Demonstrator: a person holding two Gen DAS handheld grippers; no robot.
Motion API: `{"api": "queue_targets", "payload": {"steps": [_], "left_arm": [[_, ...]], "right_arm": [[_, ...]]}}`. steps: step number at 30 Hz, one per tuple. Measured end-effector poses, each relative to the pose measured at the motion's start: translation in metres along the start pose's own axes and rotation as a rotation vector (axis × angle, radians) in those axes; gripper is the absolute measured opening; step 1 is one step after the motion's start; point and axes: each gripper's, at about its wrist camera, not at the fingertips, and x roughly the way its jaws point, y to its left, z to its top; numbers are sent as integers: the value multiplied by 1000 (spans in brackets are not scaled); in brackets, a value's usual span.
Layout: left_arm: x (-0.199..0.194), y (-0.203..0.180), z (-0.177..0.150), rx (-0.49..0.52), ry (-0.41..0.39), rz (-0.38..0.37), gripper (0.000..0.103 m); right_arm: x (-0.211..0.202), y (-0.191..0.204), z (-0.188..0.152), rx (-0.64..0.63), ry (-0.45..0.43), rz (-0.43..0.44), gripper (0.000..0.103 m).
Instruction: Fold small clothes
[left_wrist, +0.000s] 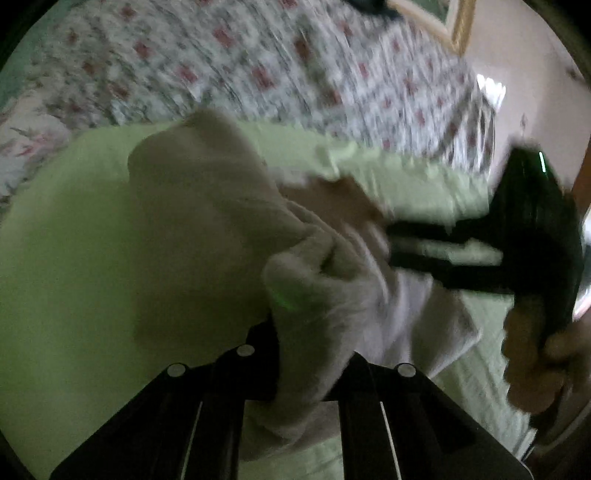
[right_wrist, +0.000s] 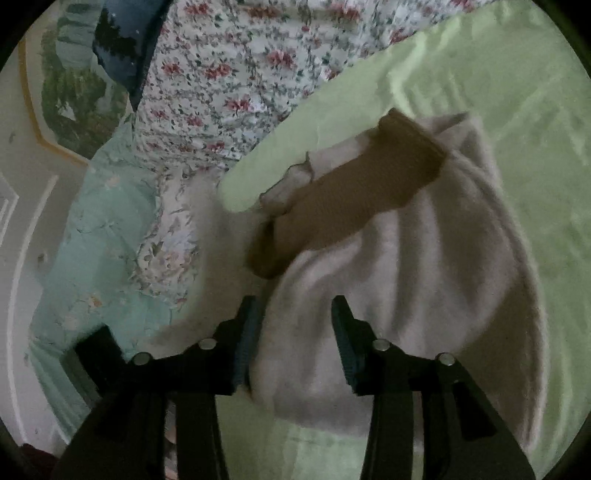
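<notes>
two grippers are seen over a pale green sheet (right_wrist: 498, 110). a bunched fold of the white garment (left_wrist: 207, 229) is clamped between the fingers of the left gripper (left_wrist: 310, 354), its jaws closed on the cloth. the right gripper (right_wrist: 297, 332) is held with jaws apart, the garment lying between them on the sheet. a brown patch (right_wrist: 343, 199) is shown on the garment, beside a floral cover (right_wrist: 229, 81).

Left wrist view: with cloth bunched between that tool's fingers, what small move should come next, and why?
Probably close the right tool on the white garment. Its fingers stand apart with cloth between them, while the left tool already pinches a bunched part. With both ends held, the garment could be lifted and laid flat on the green sheet for folding.
</notes>
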Motion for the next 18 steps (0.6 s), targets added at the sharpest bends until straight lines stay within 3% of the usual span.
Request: {"api": "queue_targets", "payload": {"steps": [3,9,11,13,18], "left_arm": [[8,-2,-10,16,9,6,7],[-1,5,-7,4,-7,-24,7],[-2,4,-5,21,-13,-7,7],[-7,1,-1,36,-22,3,7],[-28,-20,17,53,-62,-83,8]], "right_arm": [[29,2,14,5,64,38,60],[95,22,30,-51,169,41,62],[111,35,35,-95,164,60,52],[126,42,42,-96,175,42,18],[87,66,52,-175,87,78,17]]}}
